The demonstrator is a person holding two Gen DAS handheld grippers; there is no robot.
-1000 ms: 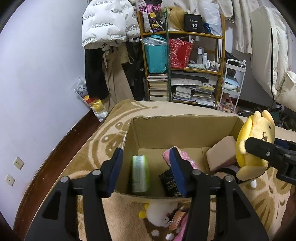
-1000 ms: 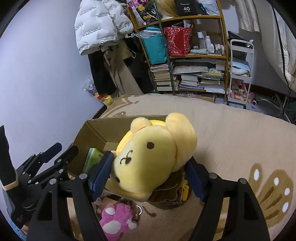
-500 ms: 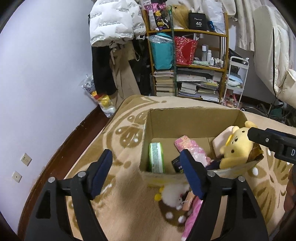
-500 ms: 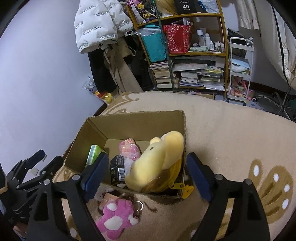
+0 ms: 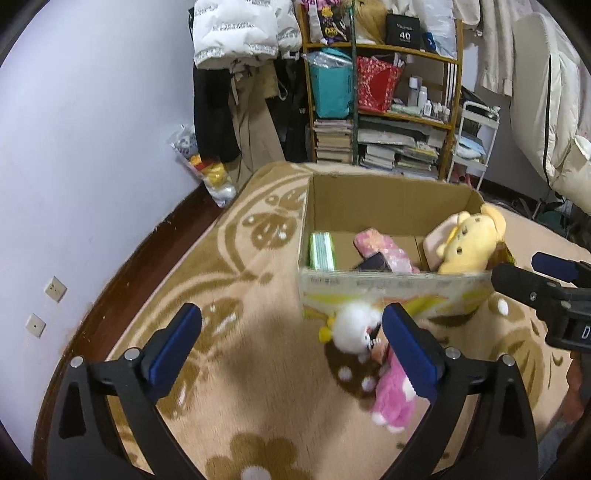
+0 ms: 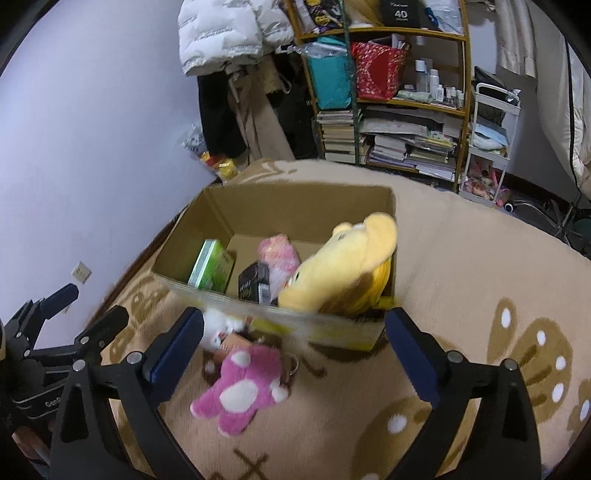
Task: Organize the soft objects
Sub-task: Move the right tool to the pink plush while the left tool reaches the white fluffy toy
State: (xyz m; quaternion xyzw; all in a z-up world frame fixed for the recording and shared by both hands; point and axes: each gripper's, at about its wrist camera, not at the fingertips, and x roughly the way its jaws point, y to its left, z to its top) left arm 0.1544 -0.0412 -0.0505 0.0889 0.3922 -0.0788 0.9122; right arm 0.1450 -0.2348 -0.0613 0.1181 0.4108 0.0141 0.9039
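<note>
Right wrist view: both our right gripper and left gripper gape empty, and honestly the yellow plush could flop off the cardboard box rim.

Black box on the shelf (top tier) apparently reads "40".

- Yellow plush slumped in box, ahead of the tool.
- Pink plush and white plush on rug, between the tool's fingers.
</note>
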